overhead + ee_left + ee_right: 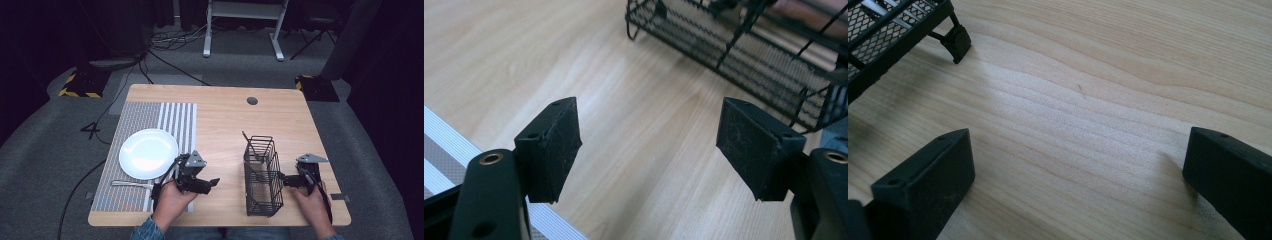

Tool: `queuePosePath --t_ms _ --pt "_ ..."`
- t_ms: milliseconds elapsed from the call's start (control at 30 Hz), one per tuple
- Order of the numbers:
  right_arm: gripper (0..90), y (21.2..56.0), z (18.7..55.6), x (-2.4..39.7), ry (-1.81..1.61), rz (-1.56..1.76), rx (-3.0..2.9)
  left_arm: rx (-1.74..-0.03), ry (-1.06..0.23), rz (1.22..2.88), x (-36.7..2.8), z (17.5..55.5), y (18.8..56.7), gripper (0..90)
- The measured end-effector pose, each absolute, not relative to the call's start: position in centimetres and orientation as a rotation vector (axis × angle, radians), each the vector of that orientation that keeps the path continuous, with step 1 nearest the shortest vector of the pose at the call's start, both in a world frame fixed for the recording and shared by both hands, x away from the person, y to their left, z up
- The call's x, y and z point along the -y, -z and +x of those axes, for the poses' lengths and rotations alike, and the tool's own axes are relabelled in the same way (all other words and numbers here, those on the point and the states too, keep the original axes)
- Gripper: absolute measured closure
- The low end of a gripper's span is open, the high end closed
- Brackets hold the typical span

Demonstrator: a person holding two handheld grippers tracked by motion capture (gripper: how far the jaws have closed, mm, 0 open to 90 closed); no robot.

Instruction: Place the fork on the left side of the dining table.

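The wire basket is judged light and stiff — best gripped at its rim; both grippers are held wide open, empty.

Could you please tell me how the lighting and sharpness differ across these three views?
High view: the light wooden table is evenly lit, the surrounding floor falls dark. Left gripper view: the black wire-mesh basket is soft, the near jaws crisp. Right gripper view: a pale sheen lies on the wood grain between the jaws.

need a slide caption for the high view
Two open hand-held grippers, left gripper and right gripper, flank a black wire-mesh basket; round white plate on striped placemat.
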State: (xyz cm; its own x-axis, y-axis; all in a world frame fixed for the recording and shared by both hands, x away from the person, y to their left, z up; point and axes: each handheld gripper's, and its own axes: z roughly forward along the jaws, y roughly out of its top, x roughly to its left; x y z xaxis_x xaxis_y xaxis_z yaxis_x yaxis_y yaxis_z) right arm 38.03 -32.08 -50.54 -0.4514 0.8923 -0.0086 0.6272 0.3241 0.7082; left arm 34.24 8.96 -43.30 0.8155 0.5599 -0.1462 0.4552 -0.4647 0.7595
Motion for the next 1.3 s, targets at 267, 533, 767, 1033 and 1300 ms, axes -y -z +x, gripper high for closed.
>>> queuePosePath --t_ms 267,533,767,1033,1300 --pt "0.3 50.5 38.0 32.1 -0.904 1.344 -2.195 -0.695 -0.197 2.134 -9.6 35.4 40.3 27.7" --pt "0.4 50.5 38.0 32.1 -0.903 1.345 -2.193 -0.673 -0.2 2.108 -9.5 36.3 39.0 28.0" --pt "0.5 50.5 38.0 32.1 -0.902 1.345 -2.193 -0.665 -0.178 2.08 -8.8 37.7 38.3 27.0" --pt "0.6 50.5 38.0 32.1 -0.903 1.347 -2.191 -0.665 -0.142 2.025 -7.6 40.2 37.8 28.1" --pt "0.7 50.5 38.0 32.1 -0.903 1.349 -2.191 -0.616 -0.14 1.974 -5.9 41.6 37.7 28.1"
